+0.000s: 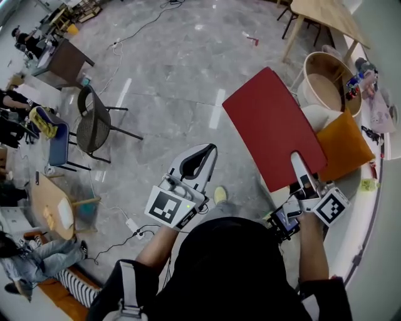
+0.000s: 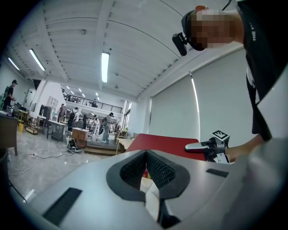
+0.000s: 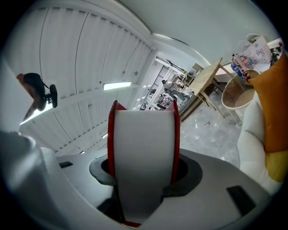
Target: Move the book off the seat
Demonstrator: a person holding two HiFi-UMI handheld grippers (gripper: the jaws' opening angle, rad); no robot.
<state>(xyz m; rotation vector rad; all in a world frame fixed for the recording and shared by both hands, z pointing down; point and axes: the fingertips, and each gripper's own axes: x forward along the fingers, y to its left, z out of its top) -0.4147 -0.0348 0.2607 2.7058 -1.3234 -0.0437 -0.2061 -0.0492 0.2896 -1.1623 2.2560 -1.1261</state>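
- Grey marbled floor [image 1: 169,75] spreads under everything. A black mesh chair [image 1: 94,122] and a blue chair [image 1: 58,144] stand well off at the left.
- White cushioned seat [image 3: 254,134] runs along the right, with a pale wooden table [image 1: 329,14] beyond it.
- Round wooden tub [image 1: 326,81] stands near the seat's far end.
- Flat red book [image 1: 272,125] is held up roughly level beside the seat. In the head view its right edge overlaps a square orange cushion [image 1: 343,147] on the seat.
- Right gripper [image 1: 296,160], on an arm stretched forward, is clamped on the book's near edge. The book's white pages fill the space between the jaws.
- Left gripper [image 1: 210,150] points level over the floor, jaws together and empty, left of the book.
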